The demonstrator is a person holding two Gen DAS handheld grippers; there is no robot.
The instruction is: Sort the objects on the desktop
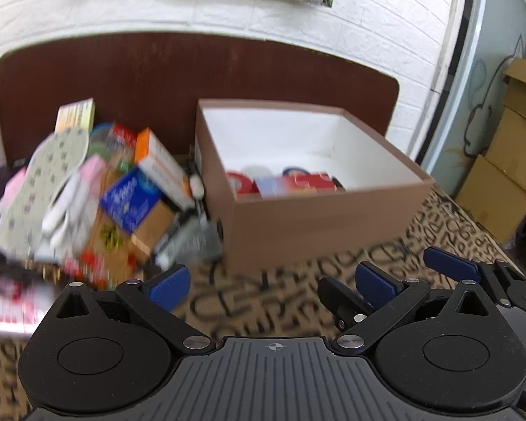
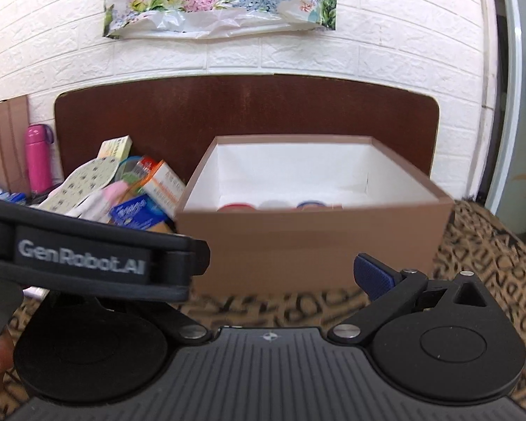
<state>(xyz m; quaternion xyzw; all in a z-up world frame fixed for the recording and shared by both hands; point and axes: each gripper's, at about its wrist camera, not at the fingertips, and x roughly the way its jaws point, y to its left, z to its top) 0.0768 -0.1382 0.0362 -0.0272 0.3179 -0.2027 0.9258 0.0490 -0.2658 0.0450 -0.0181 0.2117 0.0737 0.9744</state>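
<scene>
While both tools hover empty, the left gripper (image 1: 271, 286) is spread wide; the right gripper (image 2: 280, 273), half hidden, looks parted too. Item: orange carton (image 1: 163, 166), atop the pile at ten o'clock of the brown box (image 1: 319, 224). Probably light, stiff cardboard; pinch across its long flat faces.

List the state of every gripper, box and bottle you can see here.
Left gripper: open, holding nothing.
Right gripper: open, holding nothing.
Brown box: lid off, a few things at the bottom, mostly unfilled.
Pile of packets: heaped left of the box, unsorted.
Pink bottle: upright, cap on.
Orange carton: shut, tilted on the pile.
</scene>
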